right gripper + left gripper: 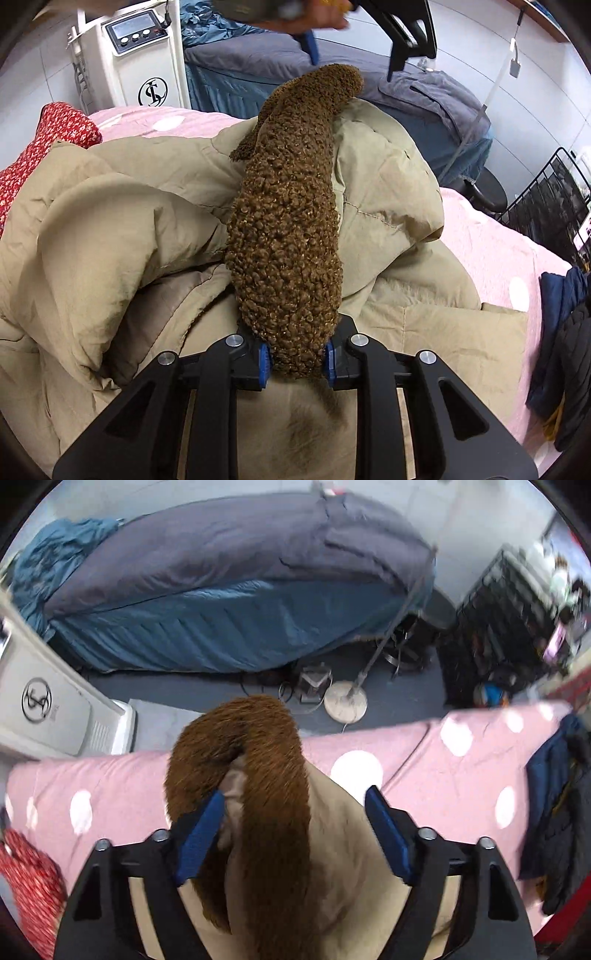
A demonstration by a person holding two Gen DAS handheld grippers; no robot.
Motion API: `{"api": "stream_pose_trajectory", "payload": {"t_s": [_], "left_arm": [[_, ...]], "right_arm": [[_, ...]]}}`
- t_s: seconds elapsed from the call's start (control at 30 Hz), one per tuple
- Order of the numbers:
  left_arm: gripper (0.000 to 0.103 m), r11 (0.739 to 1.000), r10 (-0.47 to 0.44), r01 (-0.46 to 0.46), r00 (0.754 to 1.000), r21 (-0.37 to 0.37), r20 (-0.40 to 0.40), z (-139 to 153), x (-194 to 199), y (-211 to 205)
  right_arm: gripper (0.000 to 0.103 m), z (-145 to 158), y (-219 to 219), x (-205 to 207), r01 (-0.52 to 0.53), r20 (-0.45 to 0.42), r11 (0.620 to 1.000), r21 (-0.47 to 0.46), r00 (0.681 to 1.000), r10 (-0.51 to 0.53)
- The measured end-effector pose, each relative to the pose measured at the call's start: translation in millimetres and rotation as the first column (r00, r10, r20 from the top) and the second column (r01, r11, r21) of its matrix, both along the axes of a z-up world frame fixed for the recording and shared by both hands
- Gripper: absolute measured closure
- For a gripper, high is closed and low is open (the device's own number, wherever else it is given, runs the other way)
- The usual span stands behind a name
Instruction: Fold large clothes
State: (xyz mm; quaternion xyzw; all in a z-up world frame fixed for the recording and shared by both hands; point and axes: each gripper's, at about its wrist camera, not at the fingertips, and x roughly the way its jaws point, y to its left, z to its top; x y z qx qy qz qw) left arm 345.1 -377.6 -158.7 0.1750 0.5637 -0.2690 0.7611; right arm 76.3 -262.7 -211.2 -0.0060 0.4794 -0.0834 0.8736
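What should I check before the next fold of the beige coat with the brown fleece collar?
1. Right gripper shut on the brown curly fleece collar: ok.
2. Left gripper holding anything: not ok, its jaws stand open around the collar.
3. Beige padded coat spread flat: not ok, it lies bunched in thick folds.
4. Coat lying on the pink dotted bed cover: ok.
5. Red flowered cloth away from the coat: cannot tell, it lies right at the coat's edge.
6. Sleeves located: cannot tell.

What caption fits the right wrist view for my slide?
Right gripper clamps the brown fleece collar of a beige coat heaped on the pink bed.
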Motion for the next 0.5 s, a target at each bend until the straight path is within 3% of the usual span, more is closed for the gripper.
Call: {"api": "stream_pose_trajectory", "payload": {"t_s": [0.03, 0.13, 0.23, 0.3, 0.5], "left_arm": [[0.052, 0.999, -0.021, 0.022, 1.0, 0.049, -0.009, -9.5, 0.1, -6.8], [0.083, 0.988, -0.042, 0.04, 0.999, 0.147, 0.009, -26.5, -1.8, -10.7], [0.088, 0.991, -0.078, 0.074, 0.996, 0.111, 0.036, -20.4, -5.4, 1.6], [0.089, 0.996, -0.078, 0.076, 0.996, 0.044, 0.047, -3.8, -4.9, 19.9], [0.09, 0.993, 0.019, -0.012, 0.998, -0.118, 0.058, 43.4, -11.8, 106.3]], "right_arm": [[0.081, -0.4, 0.2, 0.1, -0.001, -0.001, 1.0, -0.001, 1.0, 0.001], [0.081, -1.1, -1.3, -0.7, 0.001, -0.001, 1.0, 0.01, 1.0, -0.001], [0.081, -1.7, -4.3, -1.5, 0.005, -0.002, 0.999, 0.032, 1.0, -0.005], [0.081, -2.1, -5.2, -2.1, 0.006, -0.002, 0.999, 0.041, 1.0, -0.006], [0.08, 2.1, -11.0, -4.3, 0.031, 0.006, 0.996, 0.084, 0.999, -0.031]]}}
